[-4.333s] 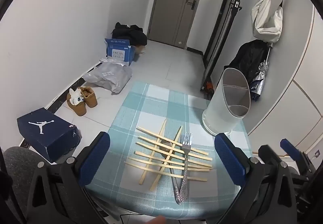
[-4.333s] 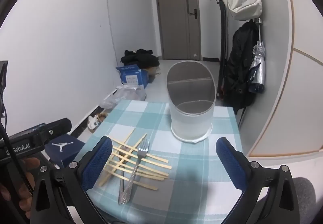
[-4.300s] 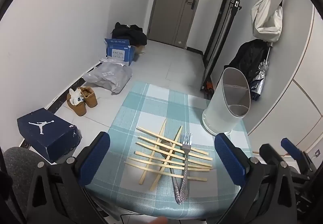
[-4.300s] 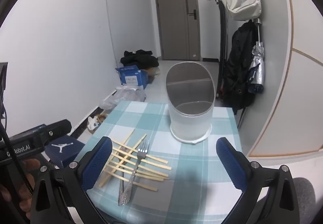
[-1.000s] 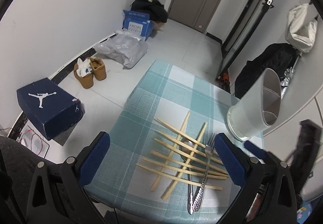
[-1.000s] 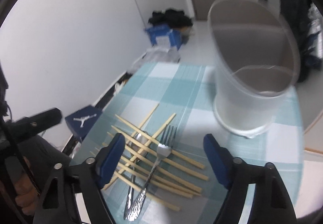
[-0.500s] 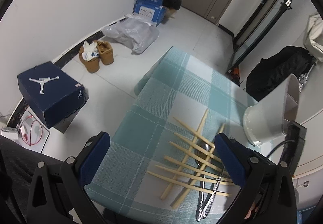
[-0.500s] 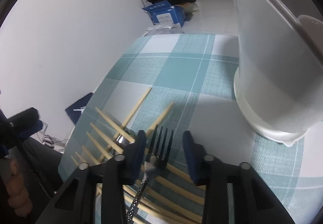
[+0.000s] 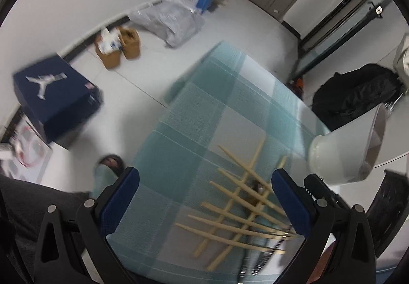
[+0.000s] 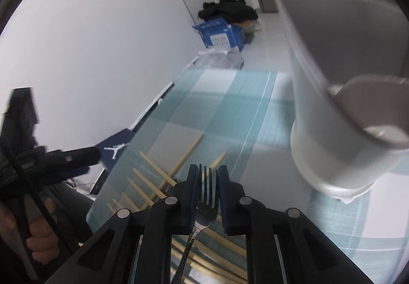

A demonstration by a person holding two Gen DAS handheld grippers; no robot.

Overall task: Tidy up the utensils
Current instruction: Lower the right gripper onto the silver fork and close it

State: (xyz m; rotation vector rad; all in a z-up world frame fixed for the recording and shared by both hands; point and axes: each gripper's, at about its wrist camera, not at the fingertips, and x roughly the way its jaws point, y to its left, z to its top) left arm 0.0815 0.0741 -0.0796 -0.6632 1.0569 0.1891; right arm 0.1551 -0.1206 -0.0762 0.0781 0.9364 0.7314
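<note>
Since the frame half a second back: right claw [image 10: 207, 181] brought down onto the pile, jaws just been closing, fork [image 10: 205, 203] now between them. Since a second back: left claw [image 9: 204, 197] tipped further toward the tabletop [image 9: 230, 105], view now steeply downward.

Right claw: pads drawn in close on either side of the fork head, at the base of the tines; appears to pinch it, though firm contact on both sides cannot be confirmed. Handle trailing back beneath the claw. Grip at the head judged sensible: widest, flattest part, clear of the sticks underneath.

Left claw: spread wide, nothing between the pads, hovering over the near-left part of the pile. Judged to be standing by, not engaged.

Fork: metal, four tines, textured handle, lying on top of the chopsticks [image 10: 163, 176]. Chopsticks: pale wood, criss-crossed in a loose lattice on the checked teal cloth. A spoon bowl partly visible under the sticks [image 9: 258, 188] in the left view.

Holder [image 10: 332, 115]: white, tall, divided inside, standing on the tabletop just beyond and to the right of the pile, apparently empty.

Stage judged: first pick under way; no utensil yet in the holder.
</note>
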